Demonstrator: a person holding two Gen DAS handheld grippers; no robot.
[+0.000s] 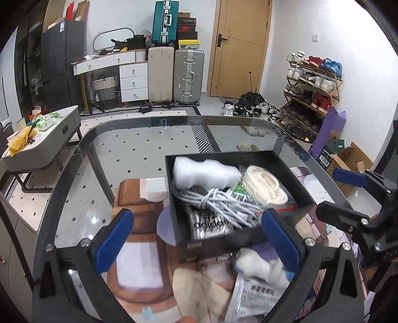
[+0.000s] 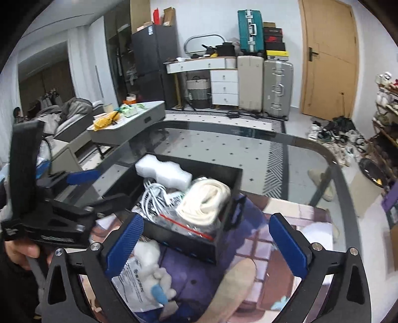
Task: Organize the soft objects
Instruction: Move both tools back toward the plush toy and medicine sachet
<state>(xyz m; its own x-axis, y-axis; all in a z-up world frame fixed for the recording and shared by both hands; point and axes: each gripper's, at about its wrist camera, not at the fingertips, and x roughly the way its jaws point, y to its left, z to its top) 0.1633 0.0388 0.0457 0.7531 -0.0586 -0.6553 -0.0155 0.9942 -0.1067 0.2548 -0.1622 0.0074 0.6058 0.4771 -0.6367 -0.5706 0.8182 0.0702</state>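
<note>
Both grippers, left (image 1: 196,238) and right (image 2: 206,244), spread wide, empty. Box (image 1: 281,161) on glass table (image 1: 74,159), already full; plush (image 1: 258,268) and pouch (image 1: 251,300) outside, just beside. Risk: overfilled, spilling when pressed in.

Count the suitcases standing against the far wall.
3. A beige suitcase stands beside the white drawers, a silver suitcase stands to its right near the door, and a teal suitcase sits on top of the beige one. Others may be hidden behind them.
</note>
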